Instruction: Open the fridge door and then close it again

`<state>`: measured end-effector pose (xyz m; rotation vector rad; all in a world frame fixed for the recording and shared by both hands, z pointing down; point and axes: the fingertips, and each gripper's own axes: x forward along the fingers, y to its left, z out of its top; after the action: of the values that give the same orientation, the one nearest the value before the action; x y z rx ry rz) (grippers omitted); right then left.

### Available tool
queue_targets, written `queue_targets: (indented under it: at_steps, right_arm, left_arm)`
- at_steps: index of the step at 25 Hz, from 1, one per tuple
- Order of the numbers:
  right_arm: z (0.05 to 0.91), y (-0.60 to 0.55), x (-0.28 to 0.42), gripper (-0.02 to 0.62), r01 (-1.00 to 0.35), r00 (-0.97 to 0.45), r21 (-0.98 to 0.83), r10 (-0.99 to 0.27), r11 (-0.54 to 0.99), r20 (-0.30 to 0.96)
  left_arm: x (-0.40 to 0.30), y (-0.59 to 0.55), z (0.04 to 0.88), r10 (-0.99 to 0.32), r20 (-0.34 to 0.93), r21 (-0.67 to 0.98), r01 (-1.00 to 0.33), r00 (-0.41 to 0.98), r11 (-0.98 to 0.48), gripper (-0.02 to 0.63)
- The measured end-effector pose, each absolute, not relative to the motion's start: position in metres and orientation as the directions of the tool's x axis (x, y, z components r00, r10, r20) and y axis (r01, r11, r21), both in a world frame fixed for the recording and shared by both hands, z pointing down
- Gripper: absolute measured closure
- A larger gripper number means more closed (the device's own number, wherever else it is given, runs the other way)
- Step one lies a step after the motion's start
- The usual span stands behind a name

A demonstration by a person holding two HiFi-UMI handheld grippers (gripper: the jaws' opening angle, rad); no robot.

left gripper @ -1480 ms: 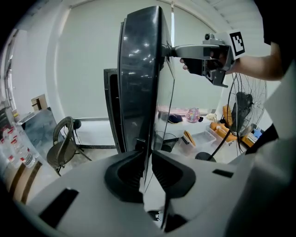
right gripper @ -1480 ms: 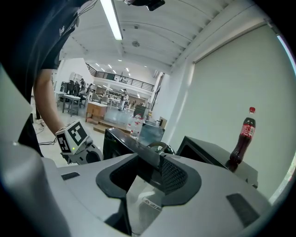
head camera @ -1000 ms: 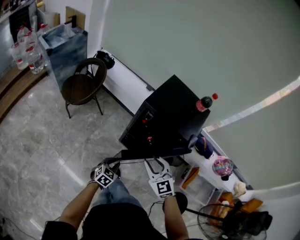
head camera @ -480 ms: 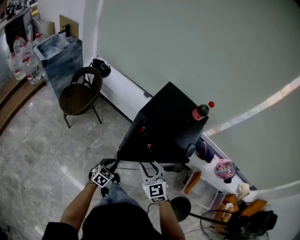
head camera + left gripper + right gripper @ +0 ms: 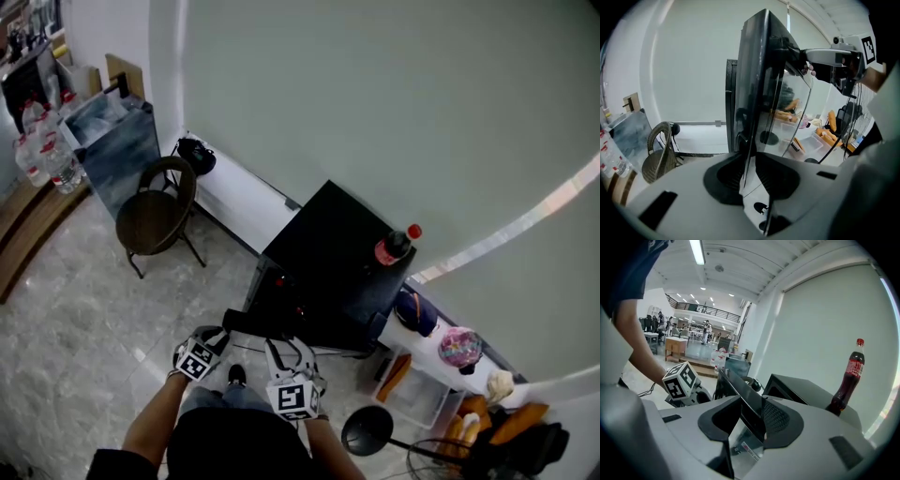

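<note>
Left gripper (image 5: 750, 173) and right gripper (image 5: 750, 422) each clamp the fridge door (image 5: 757, 84) edge. The 2 pairs of jaw tips are indistinct in head view.

big open office/lab hall w/ mezzanine (image 5: 701, 309), desks (image 5: 676, 346), marble floor (image 5: 66, 328).

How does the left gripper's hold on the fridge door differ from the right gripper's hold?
The left gripper clamps the fridge door by its upright free edge; the right gripper clamps its top edge. The left gripper sits lower on the door, the right gripper higher. Both have their jaws shut on the open door.
</note>
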<state>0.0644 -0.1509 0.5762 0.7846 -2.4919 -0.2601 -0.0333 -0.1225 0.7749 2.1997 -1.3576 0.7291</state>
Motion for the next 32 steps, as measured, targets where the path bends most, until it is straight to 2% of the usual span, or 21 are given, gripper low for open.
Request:
queue_targets:
  at_steps: [8, 32]
  right_arm:
    - [0.581, -0.172, 0.057, 0.465, -0.555, -0.659, 0.324, -0.643, 0.766, 0.390]
    - [0.582, -0.250, 0.060, 0.456, -0.779, -0.398, 0.352, -0.842, 0.519, 0.364]
  left_arm:
    - [-0.046, -0.154, 0.775, -0.647, 0.648, 0.125, -0.894, 0.402, -0.430, 0.535]
    - [-0.044, -0.263, 0.773, -0.478, 0.635, 0.162, -0.710, 0.607, -0.686, 0.537]
